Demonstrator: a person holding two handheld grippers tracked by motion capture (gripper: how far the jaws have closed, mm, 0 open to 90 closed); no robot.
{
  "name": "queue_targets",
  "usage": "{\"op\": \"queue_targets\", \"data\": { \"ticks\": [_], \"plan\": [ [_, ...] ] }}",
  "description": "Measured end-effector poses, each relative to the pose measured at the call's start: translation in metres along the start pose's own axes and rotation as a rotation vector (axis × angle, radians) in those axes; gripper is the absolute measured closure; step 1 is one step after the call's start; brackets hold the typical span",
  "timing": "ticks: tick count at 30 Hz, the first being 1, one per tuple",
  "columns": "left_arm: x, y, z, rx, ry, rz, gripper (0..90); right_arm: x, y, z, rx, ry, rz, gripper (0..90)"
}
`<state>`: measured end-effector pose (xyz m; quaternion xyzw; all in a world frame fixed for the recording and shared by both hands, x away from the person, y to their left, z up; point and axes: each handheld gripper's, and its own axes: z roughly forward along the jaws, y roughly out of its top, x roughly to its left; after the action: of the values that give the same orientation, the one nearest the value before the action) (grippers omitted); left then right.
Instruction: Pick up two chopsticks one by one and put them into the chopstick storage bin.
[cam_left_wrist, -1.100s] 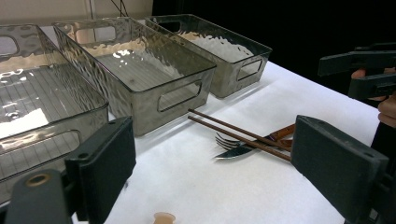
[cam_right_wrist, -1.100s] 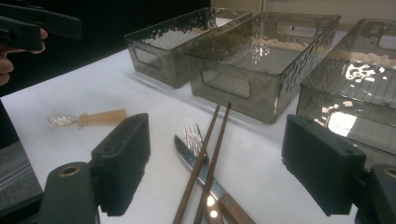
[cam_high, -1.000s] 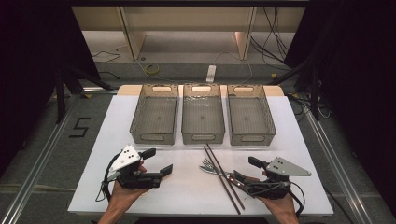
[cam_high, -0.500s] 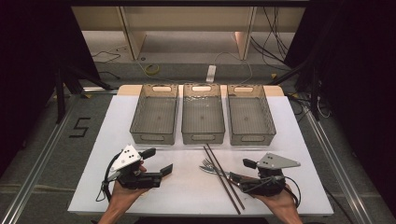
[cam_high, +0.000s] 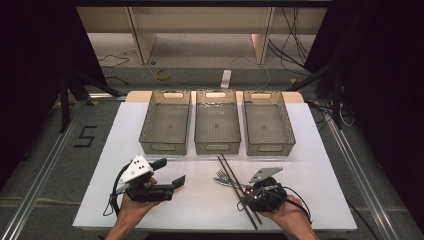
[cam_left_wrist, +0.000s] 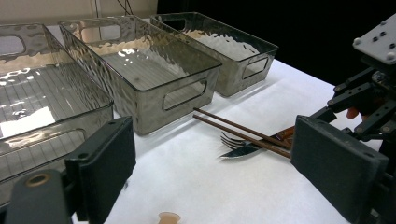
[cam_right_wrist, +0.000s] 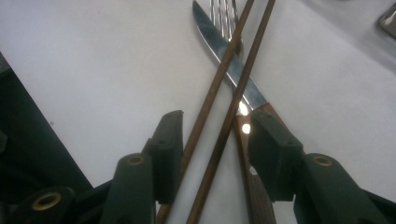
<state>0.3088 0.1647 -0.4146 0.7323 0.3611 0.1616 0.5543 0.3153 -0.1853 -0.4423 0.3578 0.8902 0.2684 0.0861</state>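
Note:
Two brown chopsticks (cam_high: 227, 169) lie crossed over a wood-handled knife (cam_high: 226, 183) and a fork (cam_high: 220, 175) on the white table. My right gripper (cam_high: 245, 194) is low over their near ends. In the right gripper view its jaws (cam_right_wrist: 219, 140) straddle both chopsticks (cam_right_wrist: 212, 93) and the knife (cam_right_wrist: 224, 56) handle. They have just been closing, and a gap still shows beside the sticks. My left gripper (cam_high: 167, 181) rests open and empty at the front left, its wide-apart jaws (cam_left_wrist: 219, 172) facing the fork (cam_left_wrist: 231, 140).
Three empty grey see-through bins (cam_high: 165, 147) (cam_high: 217, 147) (cam_high: 270, 147) stand side by side across the back of the table. The white table top (cam_high: 200, 205) ends just in front of both hands.
My right gripper has moved left and slightly down onto the near ends of the chopsticks, and its jaws have narrowed around them. The left gripper has stayed put.

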Motion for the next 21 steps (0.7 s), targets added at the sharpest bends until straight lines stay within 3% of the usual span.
{"op": "queue_targets", "data": {
  "ticks": [4,12,21],
  "plan": [
    [0.000,0.000,0.000,-0.001,0.001,-0.001,13.5,-0.003,0.001,0.004,0.048,0.000,0.010,62.6],
    [-0.001,0.000,0.001,-0.001,-0.001,0.001,13.5,0.000,0.002,0.015,0.140,0.002,-0.021,70.2],
    [-0.001,0.000,0.001,0.000,-0.001,0.000,13.5,0.001,0.003,0.024,0.194,-0.012,-0.020,74.3]
  ]
}}
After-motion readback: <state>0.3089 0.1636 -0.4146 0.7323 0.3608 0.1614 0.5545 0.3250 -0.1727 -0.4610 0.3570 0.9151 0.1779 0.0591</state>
